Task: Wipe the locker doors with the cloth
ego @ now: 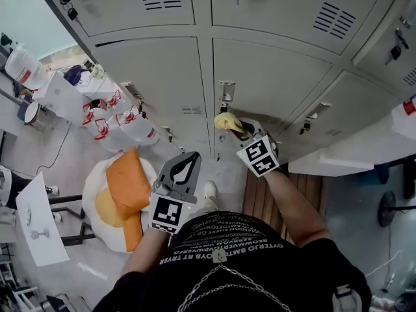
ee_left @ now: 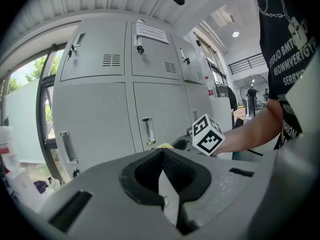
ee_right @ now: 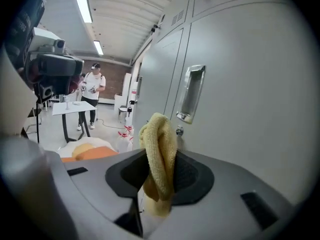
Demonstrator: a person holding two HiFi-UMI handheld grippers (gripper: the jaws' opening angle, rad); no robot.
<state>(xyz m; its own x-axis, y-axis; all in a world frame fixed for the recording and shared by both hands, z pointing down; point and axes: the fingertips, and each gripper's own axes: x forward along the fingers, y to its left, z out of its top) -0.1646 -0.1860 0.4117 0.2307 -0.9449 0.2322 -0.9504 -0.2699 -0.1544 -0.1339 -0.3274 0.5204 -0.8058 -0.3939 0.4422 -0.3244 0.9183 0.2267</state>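
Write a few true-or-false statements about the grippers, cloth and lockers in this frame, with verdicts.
1. The right gripper is shut on the yellow knitted cloth. True.
2. The left gripper holds a second cloth. False: it is shut with nothing between its jaws.
3. The grey metal locker door in front of the cloth is closed. True.
4. The orange cushion lies at the person's right. False: it lies low down at the person's left.
5. The cloth is near a silver recessed door handle. True.

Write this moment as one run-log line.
right gripper: shut on yellow terry cloth | cloth: near grey metal locker door, contact unclear | left gripper: shut, empty
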